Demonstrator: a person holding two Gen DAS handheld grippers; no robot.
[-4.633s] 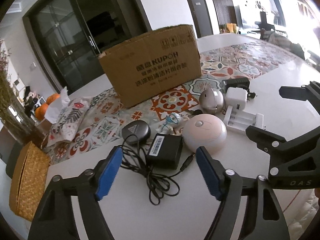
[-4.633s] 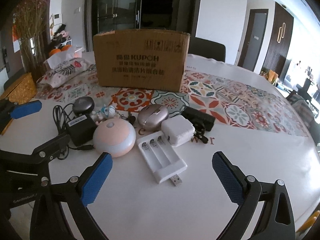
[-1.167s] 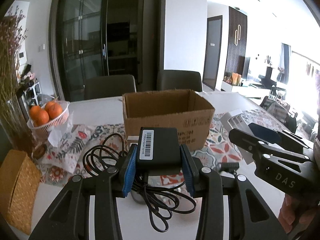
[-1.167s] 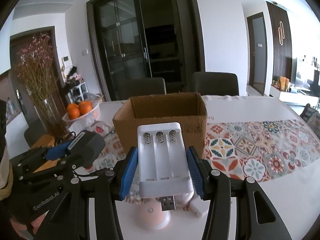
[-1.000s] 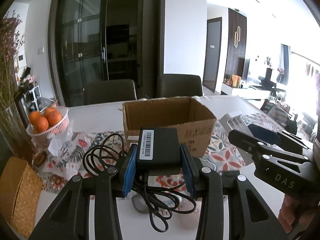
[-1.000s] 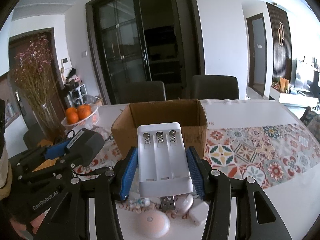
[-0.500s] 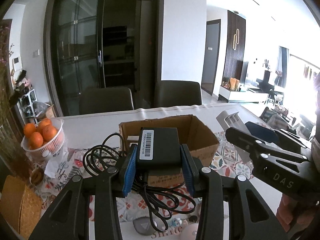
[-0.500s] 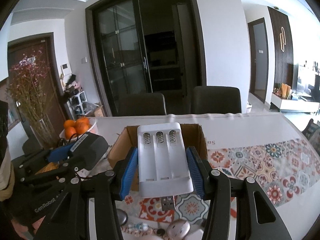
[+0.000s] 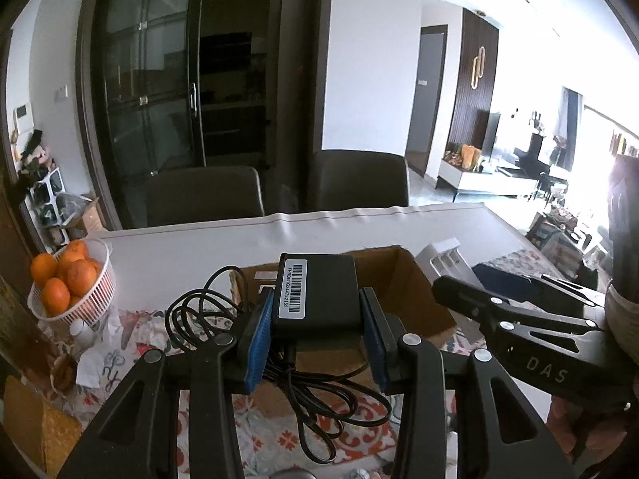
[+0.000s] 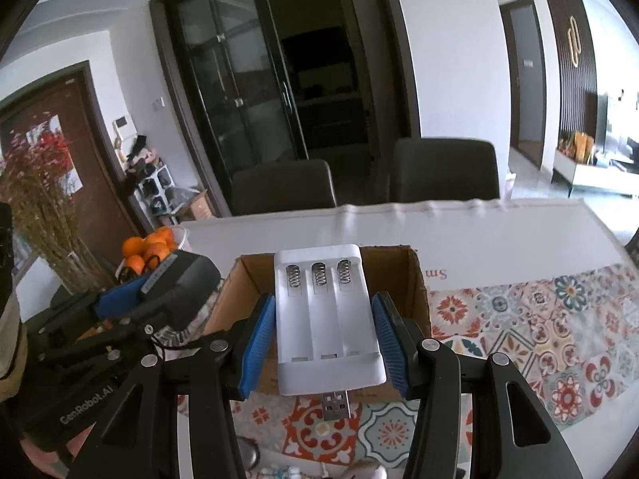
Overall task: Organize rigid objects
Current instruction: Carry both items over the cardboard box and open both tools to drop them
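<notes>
Carrying step: left hand-held gripper [image 9: 315,343] clamped on black power adapter [image 9: 317,295], right hand-held gripper [image 10: 325,349] clamped on white battery charger [image 10: 327,319], both over open cardboard box [image 10: 419,291] on table [image 10: 479,235]; next likely lowering inside, then releasing.

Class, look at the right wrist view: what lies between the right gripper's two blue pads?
A white battery charger sits clamped between the right gripper's blue pads, springs at its far end, USB plug toward the camera. Behind it is the open cardboard box.
</notes>
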